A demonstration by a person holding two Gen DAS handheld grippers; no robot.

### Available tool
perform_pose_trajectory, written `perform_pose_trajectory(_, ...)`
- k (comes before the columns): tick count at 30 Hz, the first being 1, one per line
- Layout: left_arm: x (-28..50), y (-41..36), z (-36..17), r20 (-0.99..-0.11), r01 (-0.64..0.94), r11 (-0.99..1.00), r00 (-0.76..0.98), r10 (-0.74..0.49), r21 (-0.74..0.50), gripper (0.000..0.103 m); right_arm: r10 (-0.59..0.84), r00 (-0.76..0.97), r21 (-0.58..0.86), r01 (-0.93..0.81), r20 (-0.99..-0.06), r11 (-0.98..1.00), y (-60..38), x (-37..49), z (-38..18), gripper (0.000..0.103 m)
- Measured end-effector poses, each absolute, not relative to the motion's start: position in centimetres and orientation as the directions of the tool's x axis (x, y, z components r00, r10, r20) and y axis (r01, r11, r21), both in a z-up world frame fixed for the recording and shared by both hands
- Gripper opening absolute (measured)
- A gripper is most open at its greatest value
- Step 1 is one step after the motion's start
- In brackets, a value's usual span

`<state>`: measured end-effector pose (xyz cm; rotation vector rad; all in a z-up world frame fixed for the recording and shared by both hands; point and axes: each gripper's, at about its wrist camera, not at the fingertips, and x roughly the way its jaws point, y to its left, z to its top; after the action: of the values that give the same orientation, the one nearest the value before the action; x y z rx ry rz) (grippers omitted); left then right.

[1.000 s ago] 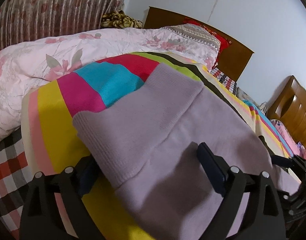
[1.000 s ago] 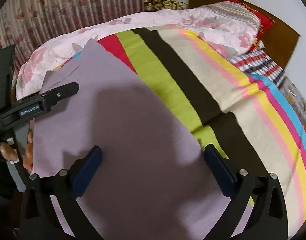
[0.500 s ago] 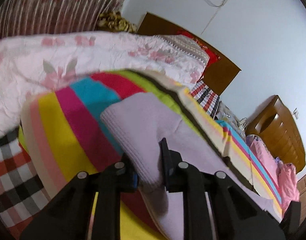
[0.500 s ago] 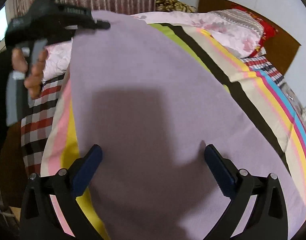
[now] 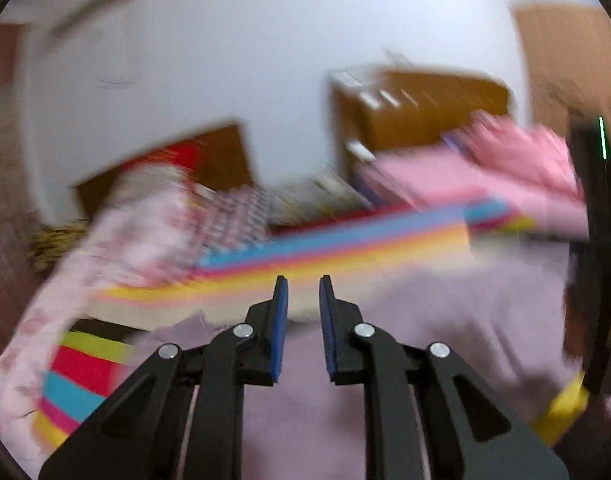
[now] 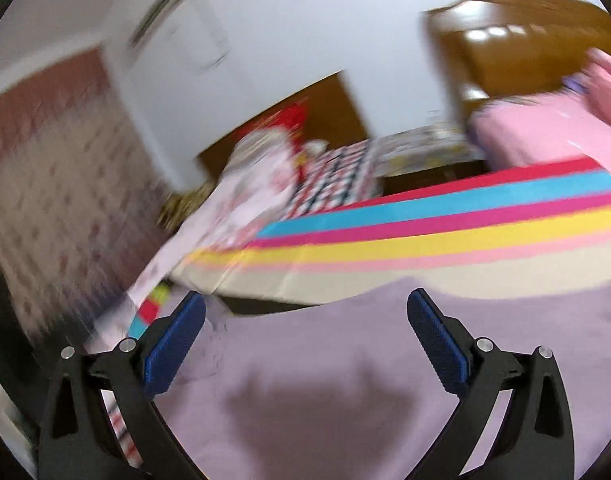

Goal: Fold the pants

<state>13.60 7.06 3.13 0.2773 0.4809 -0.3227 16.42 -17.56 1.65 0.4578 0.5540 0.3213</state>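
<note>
Left gripper (image 5: 302, 280): half a second ago clamped on the lilac pants' (image 5: 445, 320) hem, now jaws parted narrowly, nothing between them; fabric probably released after carrying it across, so one fold is likely laid. Right gripper (image 6: 305, 300): jaws wide, empty, pants (image 6: 365, 380) at 6 o'clock on the striped blanket (image 6: 465, 240). Heavy motion blur; fold edges unreadable.

Both views motion-blurred — headboard (image 5: 221, 152), floral quilt (image 5: 137, 232) smeared. Pants (image 6: 345, 380) cut off by lower edge. Dark shape (image 5: 597, 240) at right — possibly other gripper.
</note>
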Motion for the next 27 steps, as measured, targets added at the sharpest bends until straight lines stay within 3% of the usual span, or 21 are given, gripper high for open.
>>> perform_pose_trajectory(4,13.6,1.3,-7.1,-0.72,0.553,0.83,0.606,-0.336,0.077,0.014,0.339,0.819,0.509,-0.067,-0.463,0.858,-21.7,14.9,0.6,0.098)
perform_pose_trajectory(6,12.3,1.6,-7.4,-0.704,0.561,0.823,0.619,-0.348,0.086,0.015,0.349,0.806,0.518,-0.063,-0.478,0.853,-22.5,14.0,-0.1,0.098)
perform_pose_trajectory(8,11.2,3.4,-5.5,-0.646,0.558,0.829,0.645,-0.409,0.032,0.044,0.381,0.785,0.534,-0.077,-0.488,0.842,-22.3,13.7,-0.9,0.098)
perform_pose_trajectory(9,10.6,5.0,-4.3,-0.603,0.529,0.849,0.68,-0.417,0.01,0.08,0.414,0.764,0.556,-0.088,-0.494,0.826,-22.0,13.8,-1.4,0.098)
perform_pose_trajectory(10,9.8,7.4,-2.8,-0.537,0.462,0.887,0.745,-0.397,-0.014,0.097,0.457,0.736,0.583,-0.104,-0.5,0.805,-21.5,14.2,-2.0,0.098)
perform_pose_trajectory(13,9.3,14.4,-1.4,-0.481,0.293,0.949,0.82,-0.31,-0.114,0.098,0.653,0.58,0.685,-0.21,-0.487,0.698,-16.2,16.1,-3.8,0.098)
perform_pose_trajectory(16,10.5,21.3,-2.6,-0.544,0.048,0.991,0.832,-0.108,-0.123,0.097,0.796,0.372,0.759,-0.281,-0.477,0.587,-9.2,19.2,-4.8,0.098)
perform_pose_trajectory(19,10.8,25.6,-3.8,-0.577,-0.079,0.99,0.816,-0.002,-0.115,0.097,0.808,0.273,0.754,-0.296,-0.522,0.587,-3.7,22.5,-5.5,0.094)
perform_pose_trajectory(21,10.6,26.7,-4.4,-0.595,-0.107,0.989,0.803,0.024,-0.105,0.097,0.807,0.226,0.759,-0.275,-0.545,0.59,-0.6,25.4,-6.4,0.085)
perform_pose_trajectory(27,10.9,28.8,-5.0,-0.603,-0.088,0.992,0.797,0.016,-0.09,0.098,0.782,0.125,0.735,-0.279,-0.61,0.618,5.1,29.7,-8.5,0.08)
